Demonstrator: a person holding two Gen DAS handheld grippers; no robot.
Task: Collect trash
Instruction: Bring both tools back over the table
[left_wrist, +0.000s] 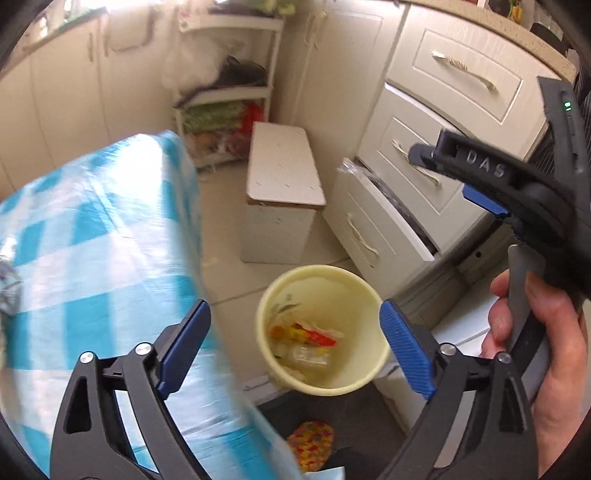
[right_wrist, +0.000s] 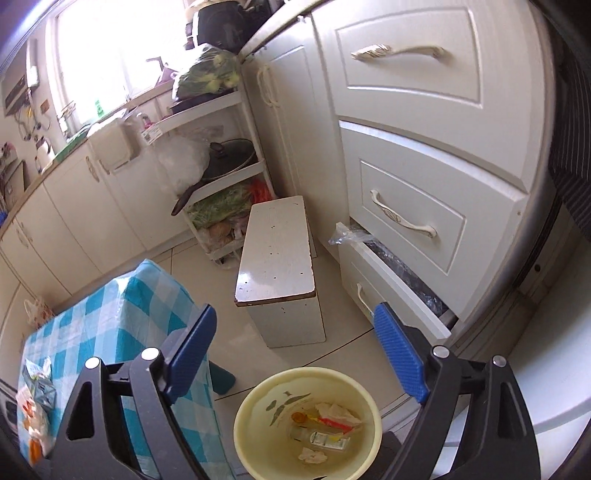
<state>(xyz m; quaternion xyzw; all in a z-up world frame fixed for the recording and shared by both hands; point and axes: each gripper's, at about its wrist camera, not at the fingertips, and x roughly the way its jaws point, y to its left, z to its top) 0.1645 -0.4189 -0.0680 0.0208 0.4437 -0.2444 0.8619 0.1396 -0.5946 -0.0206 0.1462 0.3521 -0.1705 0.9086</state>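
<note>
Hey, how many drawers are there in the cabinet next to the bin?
3, stacked in the cabinet: the top drawer shut, the middle drawer shut, and the bottom drawer pulled partly open, with plastic wrap inside. Others may be out of view.

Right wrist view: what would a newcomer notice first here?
The pale yellow bin on the floor at bottom centre, with wrappers and a small clear bottle inside. To its left stands the table with the blue checked cloth, litter on its near corner; behind the bin, a white stool.
</note>
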